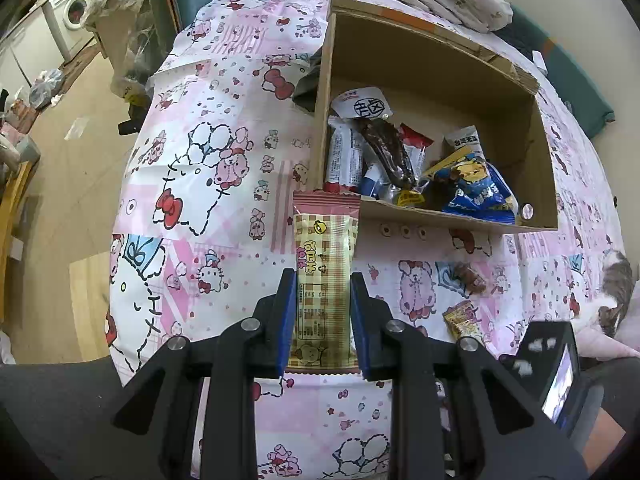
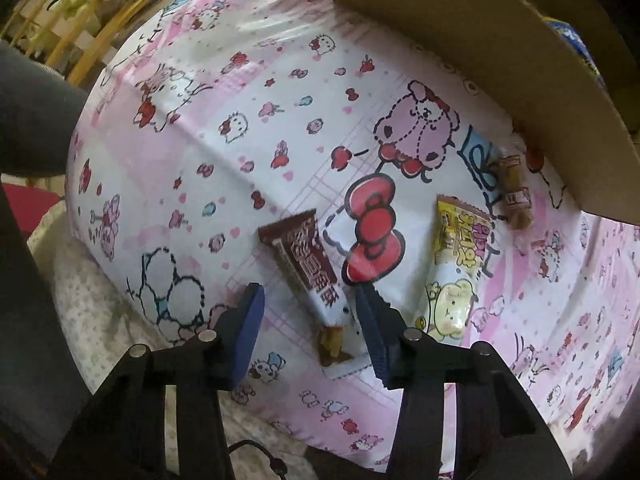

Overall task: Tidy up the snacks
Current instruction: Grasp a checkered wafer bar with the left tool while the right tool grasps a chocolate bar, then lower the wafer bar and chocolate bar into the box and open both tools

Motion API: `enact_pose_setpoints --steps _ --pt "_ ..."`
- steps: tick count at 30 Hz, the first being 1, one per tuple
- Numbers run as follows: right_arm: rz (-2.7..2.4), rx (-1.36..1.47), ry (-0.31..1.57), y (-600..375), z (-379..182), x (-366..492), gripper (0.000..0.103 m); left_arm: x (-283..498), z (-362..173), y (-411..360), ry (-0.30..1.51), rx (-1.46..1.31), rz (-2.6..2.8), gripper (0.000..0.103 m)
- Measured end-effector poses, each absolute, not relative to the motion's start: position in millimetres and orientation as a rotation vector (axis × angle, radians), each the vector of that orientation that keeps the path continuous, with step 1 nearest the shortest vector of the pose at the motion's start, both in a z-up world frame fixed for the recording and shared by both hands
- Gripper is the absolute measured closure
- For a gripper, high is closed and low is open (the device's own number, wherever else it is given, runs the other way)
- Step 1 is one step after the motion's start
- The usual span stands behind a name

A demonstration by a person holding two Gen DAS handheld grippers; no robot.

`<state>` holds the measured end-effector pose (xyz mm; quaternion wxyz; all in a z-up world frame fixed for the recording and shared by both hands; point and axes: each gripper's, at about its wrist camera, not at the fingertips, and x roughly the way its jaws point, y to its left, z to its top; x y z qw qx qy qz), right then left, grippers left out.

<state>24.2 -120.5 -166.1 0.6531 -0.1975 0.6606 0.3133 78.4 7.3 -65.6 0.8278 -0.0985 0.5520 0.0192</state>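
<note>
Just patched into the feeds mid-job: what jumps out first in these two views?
The left gripper is shut on a plaid yellow snack bar, held just short of the open cardboard box already piled with snack packets. The right gripper straddles a brown-and-white snack bar lying on the pink cartoon tablecloth; its pads don't visibly press it.

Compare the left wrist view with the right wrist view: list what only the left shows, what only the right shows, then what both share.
Only the left wrist view: the left claw shut on a plaid yellow snack bar, the open inside of the cardboard box with its snack pile, and a washing machine.

Only the right wrist view: the right claw astride a brown-and-white wafer packet, the pads not visibly pressing it.

Both: the pink cartoon tablecloth, the box, a small yellow snack packet and a brown snack beside it.
</note>
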Motion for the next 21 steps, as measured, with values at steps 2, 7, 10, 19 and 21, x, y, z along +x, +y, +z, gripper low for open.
enact_pose_setpoints --steps 2,7,10,19,21 --pt "0.702 -0.341 1.526 -129 -162 36 0.087 78 -68 9 1.18 -0.217 0.043 0.081" --pt "0.694 -0.103 1.505 -151 -145 56 0.087 79 -71 8 1.186 -0.218 0.044 0.081" --pt "0.695 -0.019 1.468 -161 -131 63 0.087 79 -70 5 1.18 -0.211 0.035 0.081" --pt "0.704 0.103 1.336 -179 -88 76 0.087 75 -61 -2 1.112 -0.186 0.025 0.081" --pt "0.698 0.13 1.313 -182 -82 77 0.087 74 -56 -4 1.082 -0.161 0.04 0.081"
